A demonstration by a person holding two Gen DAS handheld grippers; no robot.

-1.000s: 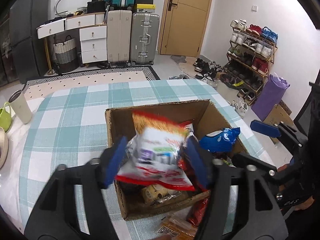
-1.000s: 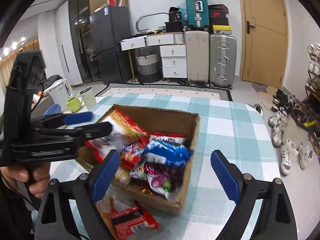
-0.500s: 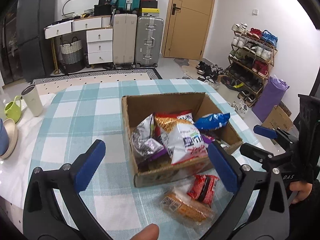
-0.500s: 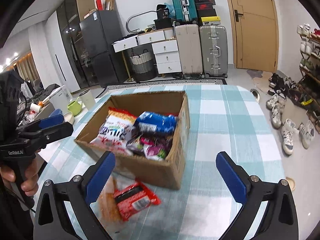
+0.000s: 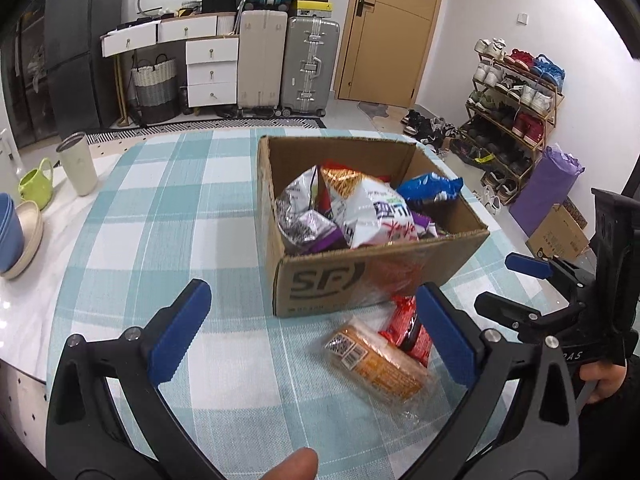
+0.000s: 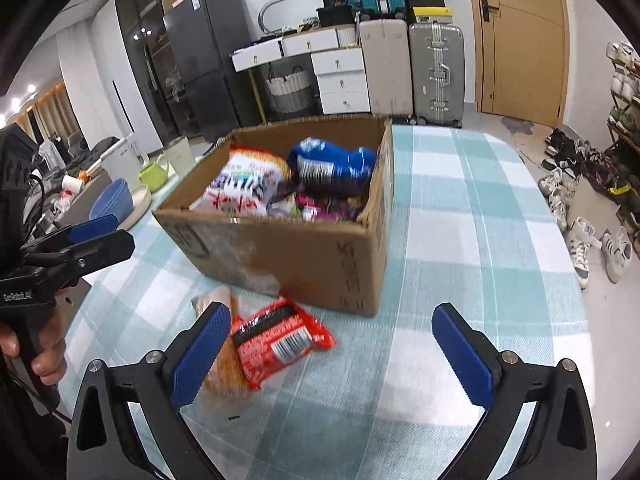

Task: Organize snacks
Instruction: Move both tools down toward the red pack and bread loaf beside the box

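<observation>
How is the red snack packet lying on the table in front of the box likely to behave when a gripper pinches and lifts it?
The red snack packet looks like thin crinkled film, so probably light and floppy. Its glossy wrap may slip between pads. It lies flat, so rolling seems unlikely.

1. A lived-in home, seemingly a combined dining and entry room.
2. A wooden interior door (image 5: 386, 32) stands in the far wall, with an open shoe rack (image 5: 516, 96) full of sneakers beside it and more shoes loose on the floor.
3. Hard-shell suitcases (image 5: 286, 60) line the wall next to a white chest of drawers (image 5: 212, 70) and a woven basket (image 5: 155, 80).
4. A tall dark fridge (image 6: 208, 60) fills one corner.
5. The bench (image 5: 168, 208) wears a teal checked cloth (mugs and stacked bowls sit at its edge).
</observation>
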